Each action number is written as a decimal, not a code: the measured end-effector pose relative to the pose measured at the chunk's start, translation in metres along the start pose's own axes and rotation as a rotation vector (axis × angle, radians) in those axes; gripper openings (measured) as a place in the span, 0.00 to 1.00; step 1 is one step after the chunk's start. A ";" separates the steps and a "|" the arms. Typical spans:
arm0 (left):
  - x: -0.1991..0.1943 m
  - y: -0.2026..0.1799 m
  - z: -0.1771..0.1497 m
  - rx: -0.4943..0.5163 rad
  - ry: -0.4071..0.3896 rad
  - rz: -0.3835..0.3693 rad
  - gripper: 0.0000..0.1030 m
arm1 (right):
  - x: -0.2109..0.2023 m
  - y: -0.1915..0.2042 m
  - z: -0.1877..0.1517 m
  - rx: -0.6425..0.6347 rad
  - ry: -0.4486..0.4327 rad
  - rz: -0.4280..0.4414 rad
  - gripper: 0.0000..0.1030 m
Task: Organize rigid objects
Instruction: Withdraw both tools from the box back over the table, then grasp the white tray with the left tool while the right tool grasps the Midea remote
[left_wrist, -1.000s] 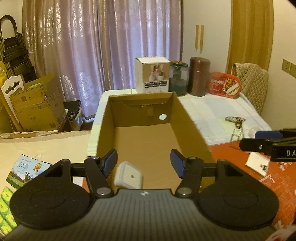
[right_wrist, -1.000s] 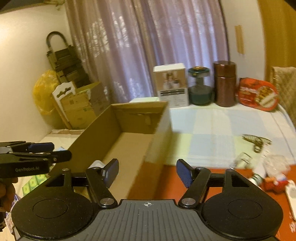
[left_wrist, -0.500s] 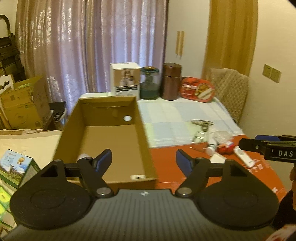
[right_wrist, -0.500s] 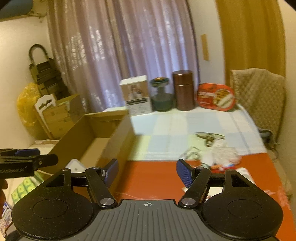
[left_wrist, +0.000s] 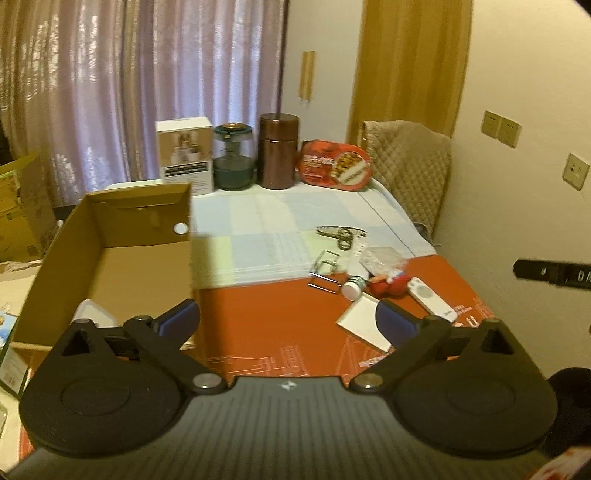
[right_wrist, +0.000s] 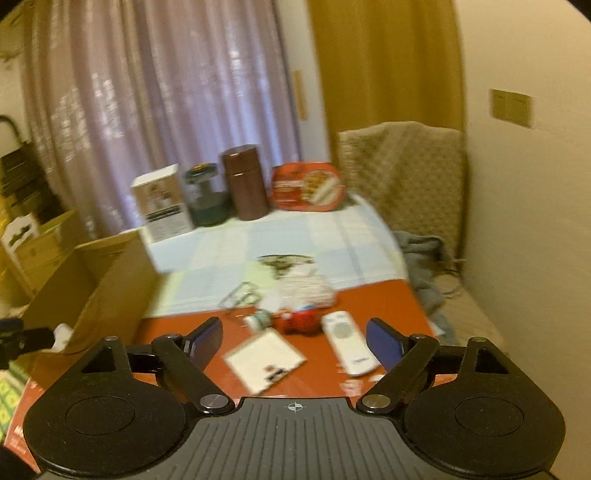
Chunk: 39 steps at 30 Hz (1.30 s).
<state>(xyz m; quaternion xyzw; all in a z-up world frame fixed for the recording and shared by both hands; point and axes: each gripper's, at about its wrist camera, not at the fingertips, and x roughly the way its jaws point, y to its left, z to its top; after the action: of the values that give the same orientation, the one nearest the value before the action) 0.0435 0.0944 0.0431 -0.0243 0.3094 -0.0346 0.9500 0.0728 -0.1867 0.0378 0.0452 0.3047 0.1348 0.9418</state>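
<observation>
An open cardboard box (left_wrist: 110, 266) stands at the left of the table; it also shows in the right wrist view (right_wrist: 92, 284). A white square object (left_wrist: 90, 314) lies in its near corner. On the red mat lie a white remote (left_wrist: 430, 299) (right_wrist: 347, 341), a white card (left_wrist: 364, 321) (right_wrist: 264, 358), a red toy (left_wrist: 389, 284) (right_wrist: 299, 321), a small white bottle (left_wrist: 354, 286), a metal clip (left_wrist: 325, 266) and a clear bag (left_wrist: 382, 256). My left gripper (left_wrist: 288, 321) is open and empty above the mat. My right gripper (right_wrist: 293, 341) is open and empty, just short of the card and remote.
At the table's back stand a white carton (left_wrist: 184, 158), a glass jar (left_wrist: 234, 157), a brown canister (left_wrist: 279, 151) and a red tin (left_wrist: 334, 166). A quilted chair (left_wrist: 410, 166) is at the right by the wall. Cardboard boxes (left_wrist: 18, 210) stand left.
Both grippers have swung right, away from the cardboard box toward the cluster of small objects on the red mat. Both stay open and empty.
</observation>
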 end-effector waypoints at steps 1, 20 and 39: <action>0.003 -0.004 0.000 0.007 0.001 -0.006 0.98 | -0.002 -0.006 0.001 0.008 -0.003 -0.009 0.80; 0.064 -0.049 -0.012 0.123 0.063 -0.142 0.98 | 0.026 -0.068 -0.008 -0.005 0.069 -0.032 0.81; 0.192 -0.086 -0.042 0.358 0.158 -0.313 0.98 | 0.130 -0.091 -0.047 -0.103 0.222 0.069 0.81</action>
<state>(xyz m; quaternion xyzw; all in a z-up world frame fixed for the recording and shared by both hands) 0.1686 -0.0079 -0.0977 0.0998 0.3643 -0.2372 0.8950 0.1667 -0.2372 -0.0885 -0.0081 0.3980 0.1866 0.8982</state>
